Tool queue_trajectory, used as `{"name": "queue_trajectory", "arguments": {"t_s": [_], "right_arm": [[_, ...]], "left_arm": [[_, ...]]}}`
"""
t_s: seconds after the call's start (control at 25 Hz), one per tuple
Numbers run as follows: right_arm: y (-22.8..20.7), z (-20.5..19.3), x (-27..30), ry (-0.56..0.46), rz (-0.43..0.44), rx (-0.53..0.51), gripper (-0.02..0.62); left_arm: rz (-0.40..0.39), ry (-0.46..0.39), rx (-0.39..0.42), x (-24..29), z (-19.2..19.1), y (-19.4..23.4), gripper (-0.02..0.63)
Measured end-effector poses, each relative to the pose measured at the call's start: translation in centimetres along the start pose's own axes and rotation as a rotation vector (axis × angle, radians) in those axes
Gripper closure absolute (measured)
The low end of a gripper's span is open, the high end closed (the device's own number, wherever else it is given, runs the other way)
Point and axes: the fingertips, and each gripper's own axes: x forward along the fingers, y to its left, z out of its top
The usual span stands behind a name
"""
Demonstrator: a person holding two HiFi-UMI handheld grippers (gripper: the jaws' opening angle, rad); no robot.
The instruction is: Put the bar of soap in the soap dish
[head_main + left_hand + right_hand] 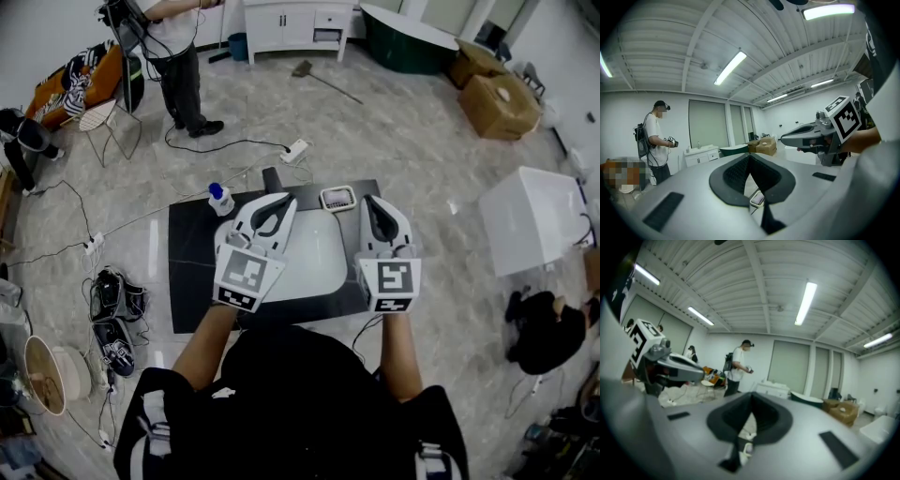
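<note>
I see the left tool (pixel 287 200) and right tool (pixel 369 201) both pressed together, empty, above the tabletop (pixel 192 281); the soap dish (pixel 337 198) sits between their tips; I cannot make out the bar itself.

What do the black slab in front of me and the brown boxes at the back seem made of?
The black rectangular slab is probably polished stone or glossy laminate: pale reflections streak its surface. The brown boxes look like matte cardboard, with folded flaps.
</note>
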Motion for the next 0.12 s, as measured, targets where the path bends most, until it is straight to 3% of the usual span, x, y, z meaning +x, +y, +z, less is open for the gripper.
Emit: {"name": "queue_trajectory", "arguments": {"t_s": [0.12], "right_arm": [[0.16, -0.17, 0.10, 0.000, 0.003, 0.004, 0.561]], "left_arm": [[0.001, 0.001, -0.003, -0.06, -0.25, 0.06, 0.581]]}}
